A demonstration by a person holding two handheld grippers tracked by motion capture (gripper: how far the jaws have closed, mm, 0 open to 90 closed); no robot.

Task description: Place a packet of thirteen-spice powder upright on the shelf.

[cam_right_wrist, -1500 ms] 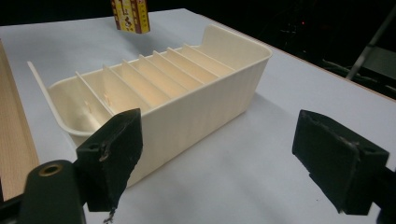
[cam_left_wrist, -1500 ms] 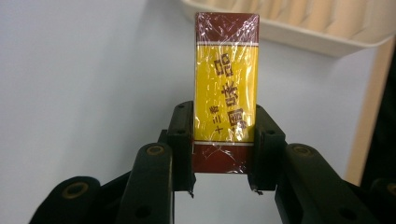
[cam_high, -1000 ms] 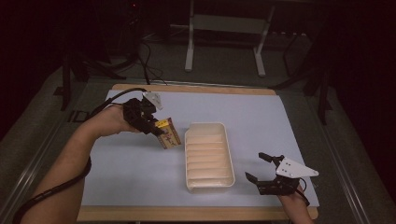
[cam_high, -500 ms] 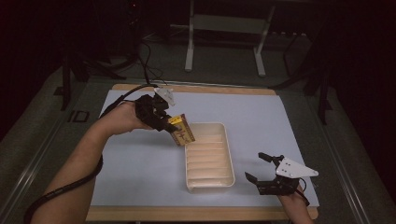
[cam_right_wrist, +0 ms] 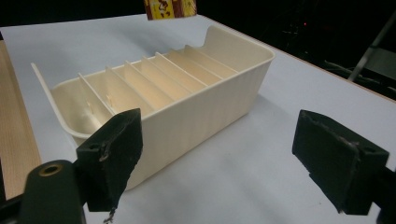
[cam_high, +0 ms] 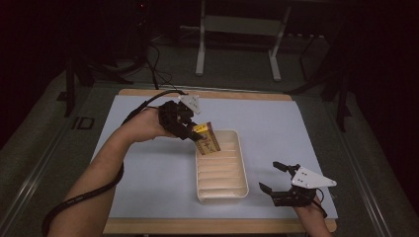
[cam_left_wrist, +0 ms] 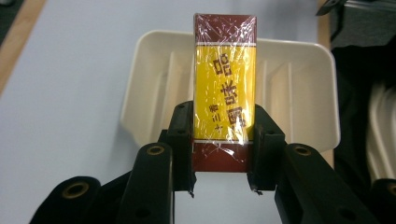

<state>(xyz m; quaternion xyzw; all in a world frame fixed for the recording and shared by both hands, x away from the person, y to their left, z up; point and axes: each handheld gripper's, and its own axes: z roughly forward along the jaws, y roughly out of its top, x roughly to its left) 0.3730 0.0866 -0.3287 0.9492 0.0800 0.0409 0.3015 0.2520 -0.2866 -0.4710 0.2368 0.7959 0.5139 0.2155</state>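
Over on the left, the person's left forearm reaches in across the pale blue surface (cam_high: 148,173), and the left hand-held gripper (cam_high: 193,132) is clenched on a small flat box (cam_high: 208,139), yellow in the middle with dark red ends and wrapped in shiny film. In the left gripper view the two black pads press the box (cam_left_wrist: 225,88) from either long side near its lower end, so most of it sticks out beyond the jaws. The box is tilted and held up over the far left corner of a cream tray (cam_high: 222,195), not resting in it as far as I can see. The tray sits about mid-surface with its long side running away from the person, and thin ribs split it into a row of narrow slots; those I can see look bare. Further right, just beside the tray's near right corner, the right hand-held gripper (cam_high: 280,183) hangs low over the surface with its jaws spread wide and nothing between them. In the right gripper view the tray (cam_right_wrist: 219,100) lies just ahead of those open pads, apart from them.
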